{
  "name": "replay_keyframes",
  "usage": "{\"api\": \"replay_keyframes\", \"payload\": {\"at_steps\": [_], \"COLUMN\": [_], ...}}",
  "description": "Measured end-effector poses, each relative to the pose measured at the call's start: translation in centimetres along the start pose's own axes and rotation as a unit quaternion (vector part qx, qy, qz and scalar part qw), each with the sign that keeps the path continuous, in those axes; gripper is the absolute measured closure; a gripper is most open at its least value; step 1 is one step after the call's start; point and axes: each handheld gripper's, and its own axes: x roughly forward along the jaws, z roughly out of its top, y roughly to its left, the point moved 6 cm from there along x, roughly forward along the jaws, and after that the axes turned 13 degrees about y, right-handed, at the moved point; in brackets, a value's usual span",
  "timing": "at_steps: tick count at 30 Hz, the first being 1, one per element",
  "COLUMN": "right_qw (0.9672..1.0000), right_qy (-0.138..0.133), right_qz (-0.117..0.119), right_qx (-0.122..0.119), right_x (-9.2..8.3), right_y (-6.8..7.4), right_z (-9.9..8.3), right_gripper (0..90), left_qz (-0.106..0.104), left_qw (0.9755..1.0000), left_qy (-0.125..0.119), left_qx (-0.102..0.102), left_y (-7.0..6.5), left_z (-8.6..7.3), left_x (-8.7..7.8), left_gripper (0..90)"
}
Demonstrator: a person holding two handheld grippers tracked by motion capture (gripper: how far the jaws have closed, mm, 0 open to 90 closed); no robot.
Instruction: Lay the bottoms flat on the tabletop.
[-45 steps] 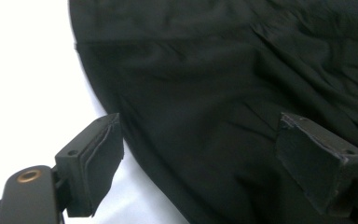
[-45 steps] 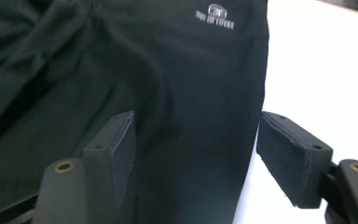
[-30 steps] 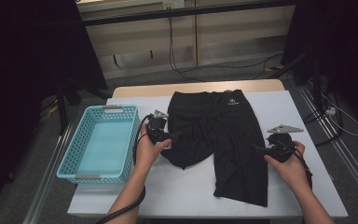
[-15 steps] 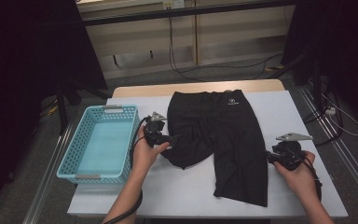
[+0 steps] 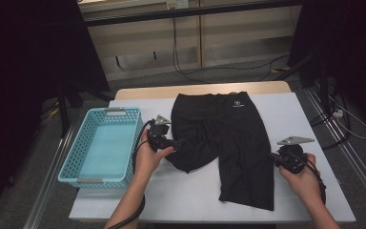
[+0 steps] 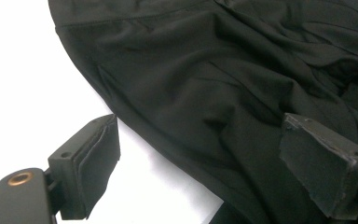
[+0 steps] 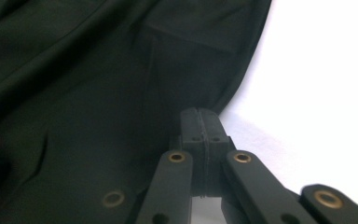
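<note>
1. Your left gripper (image 6: 200,154): jaws apart, straddling the shorts (image 5: 228,143) edge, one pad over bare table (image 5: 295,109), the other over cloth. Push fwd a bit so both pads flank the fold, then close.
2. Your right gripper (image 7: 200,126): jaws have just closed, now together at the hem just ahead; can't tell if cloth's caught. Reopen if not.
3. Basket (image 5: 76,164) sits behind your left tool.

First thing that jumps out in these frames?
The pair of black stretch-fabric shorts sprawled across the middle of the white table, one leg bunched up on the left side. Next, the light-blue perforated plastic basket at the table's left edge. The left tongs stand open over the bunched leg; the right tongs have just been closing, pads together at the shorts' right edge.
</note>
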Motion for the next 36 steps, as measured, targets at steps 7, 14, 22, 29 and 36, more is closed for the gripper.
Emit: {"api": "replay_keyframes", "payload": {"at_steps": [7,14,22,29,36], "right_qw": [0.9999,0.9995,0.9991,0.9993,0.9993], "right_qy": [-0.007,-0.005,-0.01,0.008,0.003], "right_qz": [0.0,-0.018,-0.019,-0.009,0.004], "right_qx": [0.015,0.024,0.037,0.034,0.037], "right_x": [-0.4,-0.6,-1.7,-1.7,-1.5], "right_y": [-1.5,-3.3,-2.5,-1.6,-1.2], "right_z": [0.2,-0.3,-1.1,-2.9,-2.6], "right_gripper": [90.0,87.2,67.5,71.1,84.6], "left_qz": [-0.008,-0.012,-0.012,-0.026,-0.044], "left_qw": [1.0,0.9999,0.9998,0.9991,0.9972], "left_qy": [-0.001,-0.005,-0.01,-0.013,-0.01], "left_qx": [0.003,0.005,0.014,0.031,0.06], "left_y": [-0.3,-0.7,-1.1,-2.7,-5.8], "left_z": [0.0,0.1,0.3,0.7,1.0], "left_x": [-0.1,-0.3,-1.0,-1.0,-0.3], "left_gripper": [13.0,12.9,12.9,12.6,12.6]}}
